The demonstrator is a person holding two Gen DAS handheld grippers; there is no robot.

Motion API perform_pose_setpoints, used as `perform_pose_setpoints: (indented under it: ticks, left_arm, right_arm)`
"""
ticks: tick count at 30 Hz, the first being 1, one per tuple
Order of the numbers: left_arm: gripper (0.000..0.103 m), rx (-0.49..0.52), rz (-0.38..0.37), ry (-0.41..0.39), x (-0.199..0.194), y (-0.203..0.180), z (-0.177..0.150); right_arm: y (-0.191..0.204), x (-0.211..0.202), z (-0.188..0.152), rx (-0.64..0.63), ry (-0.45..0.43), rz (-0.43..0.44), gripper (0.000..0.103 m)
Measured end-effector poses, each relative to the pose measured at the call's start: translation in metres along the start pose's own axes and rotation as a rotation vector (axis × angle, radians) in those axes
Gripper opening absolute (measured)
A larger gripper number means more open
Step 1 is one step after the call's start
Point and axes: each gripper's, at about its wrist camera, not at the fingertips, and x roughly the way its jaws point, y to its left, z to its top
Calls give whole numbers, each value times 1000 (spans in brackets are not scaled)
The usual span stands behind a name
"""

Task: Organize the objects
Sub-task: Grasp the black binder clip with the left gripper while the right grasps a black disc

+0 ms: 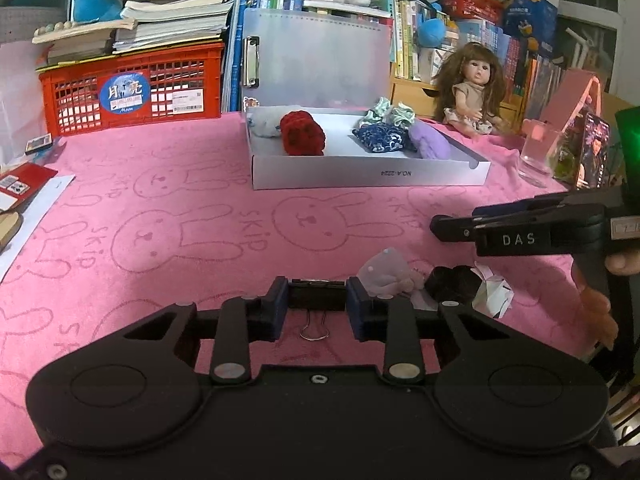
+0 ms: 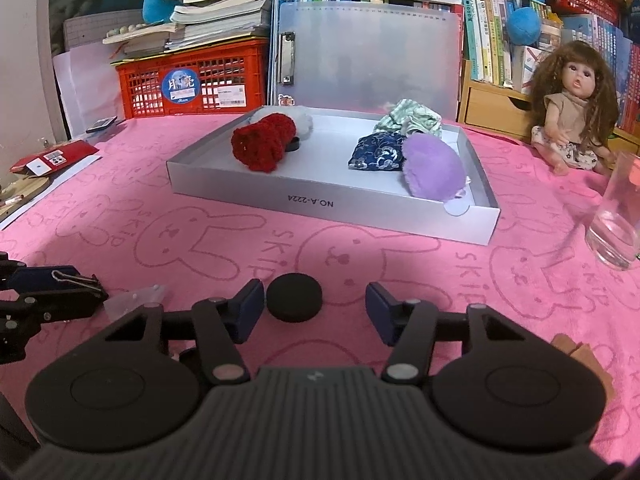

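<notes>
A black binder clip (image 1: pixel 316 294) is clamped between the pads of the left gripper (image 1: pixel 317 303) low over the pink-clothed counter (image 1: pixel 160 216), while one black disc (image 2: pixel 294 298) lies on the cloth between the half-wide jaws of the right gripper (image 2: pixel 315 305), touched by neither pad. Beside the clip, one pale pouch (image 1: pixel 386 274) and one folded paper piece (image 1: pixel 494 290) are seen. Farther back, a grey tray (image 2: pixel 332 210) is seen holding five soft items and one small black ring (image 2: pixel 294 145), with one doll (image 2: pixel 572 108) and one glass (image 2: pixel 618 216) to its right.
</notes>
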Motion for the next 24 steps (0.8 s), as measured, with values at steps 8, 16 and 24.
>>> perform_pose_setpoints:
  ticks: [8, 16, 24]
  left_arm:
    - [32, -3, 7, 1, 2, 0, -2]
    - [30, -43, 15, -19, 0, -1, 0]
    - [30, -48, 21, -41, 3, -3, 20]
  right_arm:
    - [3, 0, -1, -8, 6, 4, 54]
    - [3, -4, -1, 25, -35, -17, 35]
    - [-15, -12, 6, 111, -71, -27, 35]
